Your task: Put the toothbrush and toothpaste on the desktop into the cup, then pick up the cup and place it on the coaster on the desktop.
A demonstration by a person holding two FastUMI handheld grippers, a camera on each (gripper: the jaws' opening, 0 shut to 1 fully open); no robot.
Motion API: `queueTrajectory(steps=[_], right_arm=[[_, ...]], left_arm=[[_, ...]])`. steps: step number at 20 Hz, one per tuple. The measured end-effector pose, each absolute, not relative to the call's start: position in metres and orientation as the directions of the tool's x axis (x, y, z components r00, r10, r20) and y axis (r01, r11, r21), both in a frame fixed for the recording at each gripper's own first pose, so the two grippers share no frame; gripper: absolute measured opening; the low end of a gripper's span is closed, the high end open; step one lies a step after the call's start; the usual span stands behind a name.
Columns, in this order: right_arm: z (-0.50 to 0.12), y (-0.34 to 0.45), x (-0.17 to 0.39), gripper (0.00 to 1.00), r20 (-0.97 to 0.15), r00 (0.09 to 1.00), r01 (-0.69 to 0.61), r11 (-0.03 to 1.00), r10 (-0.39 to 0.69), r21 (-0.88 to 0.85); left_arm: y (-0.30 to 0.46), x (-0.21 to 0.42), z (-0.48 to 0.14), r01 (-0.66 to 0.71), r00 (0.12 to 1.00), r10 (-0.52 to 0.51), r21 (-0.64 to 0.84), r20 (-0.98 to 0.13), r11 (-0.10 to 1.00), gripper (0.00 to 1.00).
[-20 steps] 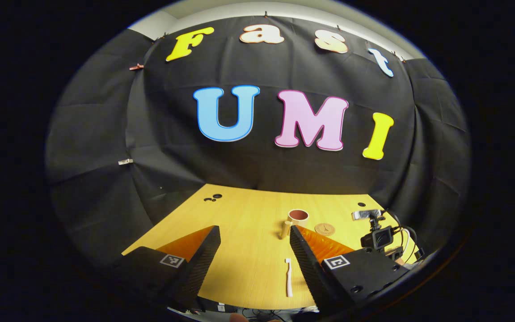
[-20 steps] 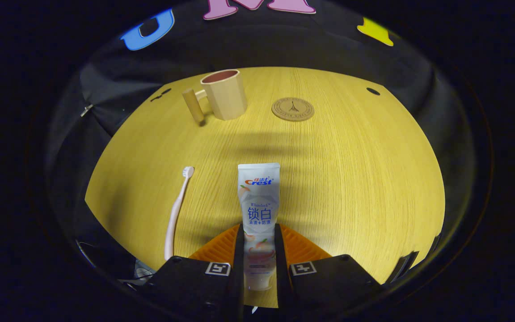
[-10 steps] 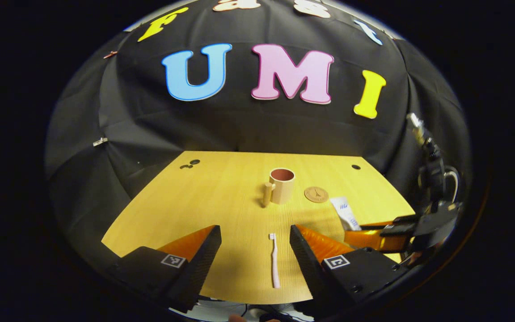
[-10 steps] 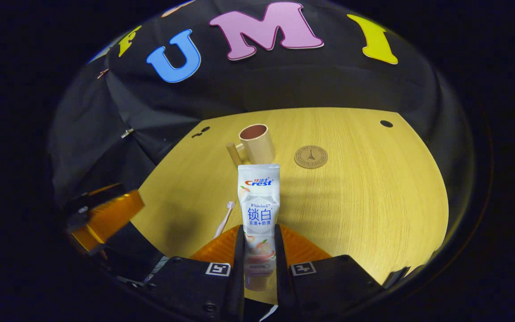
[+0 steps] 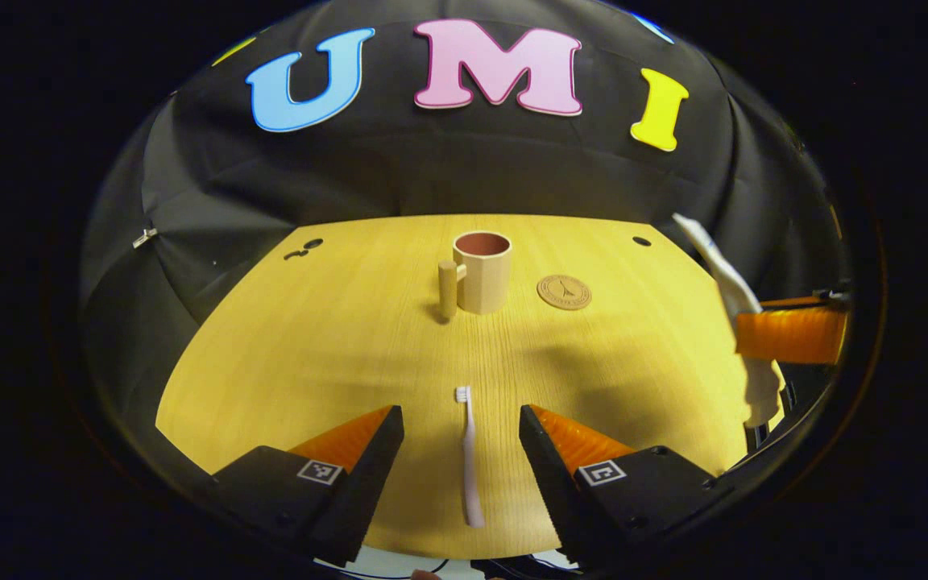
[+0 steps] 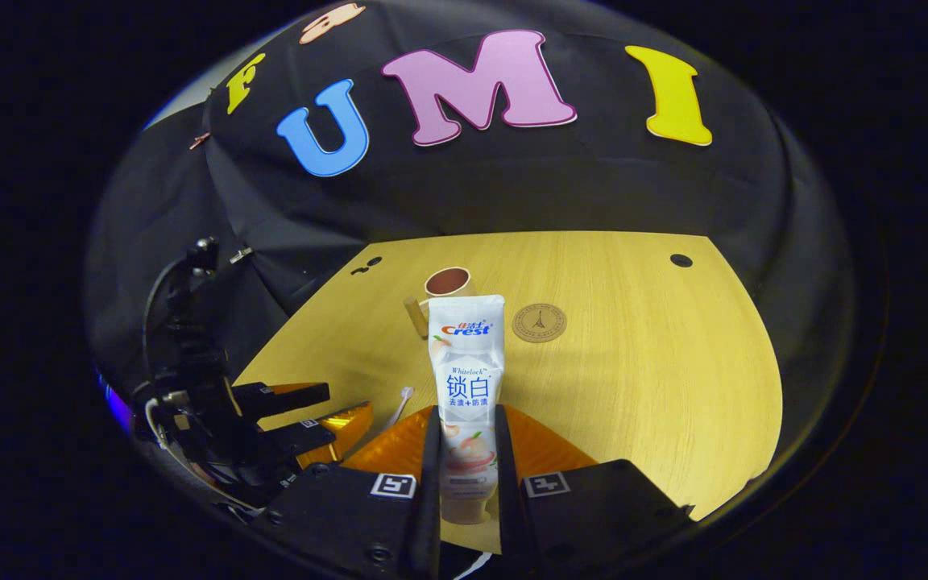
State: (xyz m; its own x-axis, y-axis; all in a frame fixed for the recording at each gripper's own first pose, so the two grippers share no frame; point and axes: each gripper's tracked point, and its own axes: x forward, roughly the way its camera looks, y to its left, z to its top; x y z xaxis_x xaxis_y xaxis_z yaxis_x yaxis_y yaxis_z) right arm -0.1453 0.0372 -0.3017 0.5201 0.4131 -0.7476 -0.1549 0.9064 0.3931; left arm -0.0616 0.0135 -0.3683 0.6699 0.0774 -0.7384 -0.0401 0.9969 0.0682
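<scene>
Holding toothpaste (image 6: pixel 466 379) clamped between my right gripper (image 6: pixel 466 475) fingers, tube now lifted clear of desktop (image 6: pixel 657 362), no longer lying flat. Left gripper (image 5: pixel 461 451) has dropped lower, jaws wide apart, empty, straddling toothbrush (image 5: pixel 469 455) flat on wood. Farther off, cup (image 5: pixel 482 271) upright, empty, coaster (image 5: pixel 564 292) just beside it. Judgement: paste ready for cup; brush grasp next.

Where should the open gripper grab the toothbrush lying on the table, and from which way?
Probably mid-handle, coming straight down from above. The toothbrush lies flat on the table, lengthwise between the open fingers of the left gripper, brush head toward the cup. The handle is thin and straight, so the fingers can close across it from both sides.
</scene>
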Motion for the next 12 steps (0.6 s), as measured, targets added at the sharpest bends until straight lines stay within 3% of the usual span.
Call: queueTrajectory(steps=[12], right_arm=[[-0.305, -0.01, -0.134, 0.33, -0.765, 0.539, -0.079, 0.925, 0.352, 0.371]], left_arm=[[0.024, -0.059, -0.445, -0.071, 0.52, 0.094, 0.067, -0.849, 0.995, 0.84]])
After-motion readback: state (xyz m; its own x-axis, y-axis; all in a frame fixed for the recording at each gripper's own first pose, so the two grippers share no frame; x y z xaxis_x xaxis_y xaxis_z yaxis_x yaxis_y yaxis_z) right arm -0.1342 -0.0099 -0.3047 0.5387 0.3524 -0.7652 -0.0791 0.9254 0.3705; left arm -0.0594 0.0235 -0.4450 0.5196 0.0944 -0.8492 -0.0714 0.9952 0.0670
